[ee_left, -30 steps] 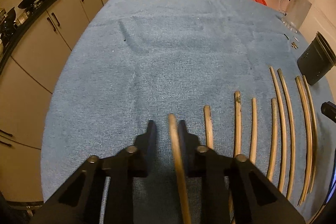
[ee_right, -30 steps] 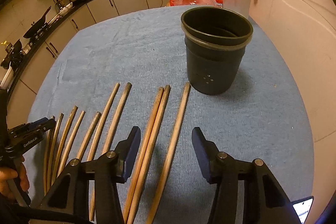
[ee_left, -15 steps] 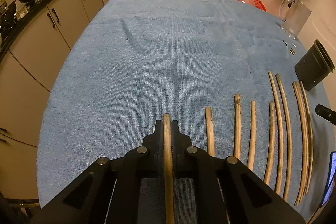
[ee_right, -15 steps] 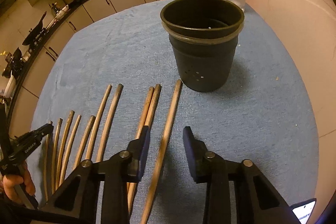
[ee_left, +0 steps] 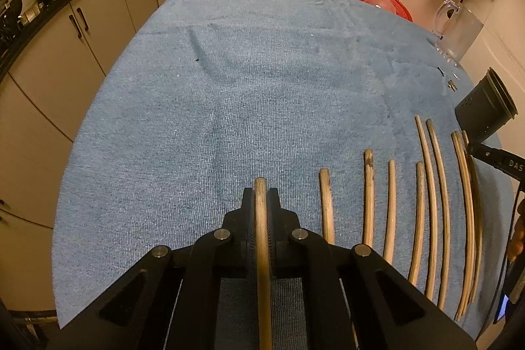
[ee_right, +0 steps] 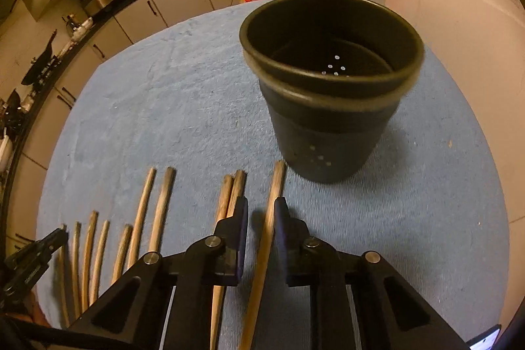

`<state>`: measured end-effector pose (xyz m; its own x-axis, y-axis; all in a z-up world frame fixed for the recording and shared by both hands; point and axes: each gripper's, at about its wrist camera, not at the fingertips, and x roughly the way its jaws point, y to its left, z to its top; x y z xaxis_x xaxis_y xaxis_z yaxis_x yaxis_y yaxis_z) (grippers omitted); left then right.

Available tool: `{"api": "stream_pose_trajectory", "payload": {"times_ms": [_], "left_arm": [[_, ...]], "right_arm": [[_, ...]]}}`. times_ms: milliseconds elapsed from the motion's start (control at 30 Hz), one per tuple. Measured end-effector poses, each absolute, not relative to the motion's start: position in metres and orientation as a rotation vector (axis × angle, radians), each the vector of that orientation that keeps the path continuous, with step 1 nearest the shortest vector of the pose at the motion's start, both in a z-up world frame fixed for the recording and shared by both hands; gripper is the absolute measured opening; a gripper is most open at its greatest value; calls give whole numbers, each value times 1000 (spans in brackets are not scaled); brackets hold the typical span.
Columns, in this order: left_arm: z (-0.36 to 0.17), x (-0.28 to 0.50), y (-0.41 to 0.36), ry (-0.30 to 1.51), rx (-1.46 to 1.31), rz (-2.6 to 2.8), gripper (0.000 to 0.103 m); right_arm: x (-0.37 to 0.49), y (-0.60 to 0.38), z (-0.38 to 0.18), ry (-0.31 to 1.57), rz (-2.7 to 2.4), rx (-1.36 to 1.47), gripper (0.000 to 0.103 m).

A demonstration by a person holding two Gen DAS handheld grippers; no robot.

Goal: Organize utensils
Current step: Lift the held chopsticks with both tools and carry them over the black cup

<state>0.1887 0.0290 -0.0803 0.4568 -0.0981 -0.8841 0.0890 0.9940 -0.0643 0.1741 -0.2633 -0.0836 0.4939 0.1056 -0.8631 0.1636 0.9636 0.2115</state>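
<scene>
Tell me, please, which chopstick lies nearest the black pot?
The rightmost chopstick, between the right tool's fingers; its tip almost reaches the black pot, while the others lie farther left.
</scene>
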Motion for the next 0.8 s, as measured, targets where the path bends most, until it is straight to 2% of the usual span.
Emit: {"api": "stream_pose_trajectory", "payload": {"times_ms": [167,433,800], "left_arm": [[-80,190,24,1089,14,-110,7],[-78,193,22,1090,31,-109,7],[-19,181,20,958,-18,-167,7]], "right_arm": [[179,-256,-90,1066,-87,213,8],[174,-239,-87,1032,-92,151,7],[138,-240,-32,898,23,187,7]]}}
